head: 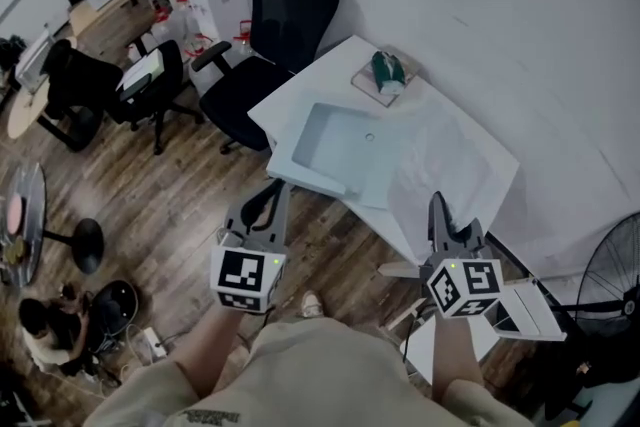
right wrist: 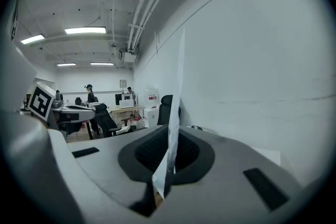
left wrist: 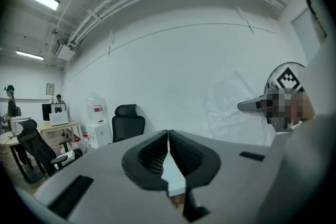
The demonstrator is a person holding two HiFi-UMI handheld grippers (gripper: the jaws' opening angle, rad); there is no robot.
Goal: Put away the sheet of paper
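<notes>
A wrinkled white sheet of paper point(head: 445, 160) lies over the right part of the white table point(head: 300, 90). Its near edge rises to my right gripper point(head: 437, 203). In the right gripper view the sheet point(right wrist: 181, 71) stands edge-on between the jaws of my right gripper point(right wrist: 170, 136), which is shut on it. To the sheet's left a light-blue open folder point(head: 335, 145) lies flat on the table. My left gripper point(head: 268, 193) hovers at the table's near left corner, beside the folder's edge. In its own view, my left gripper point(left wrist: 168, 136) is shut with nothing between the pads.
A green object on a flat box point(head: 388, 73) sits at the table's far end. A black office chair point(head: 270, 35) stands behind the table. A floor fan point(head: 610, 285) is at the right, and a person point(head: 45, 330) crouches at the lower left.
</notes>
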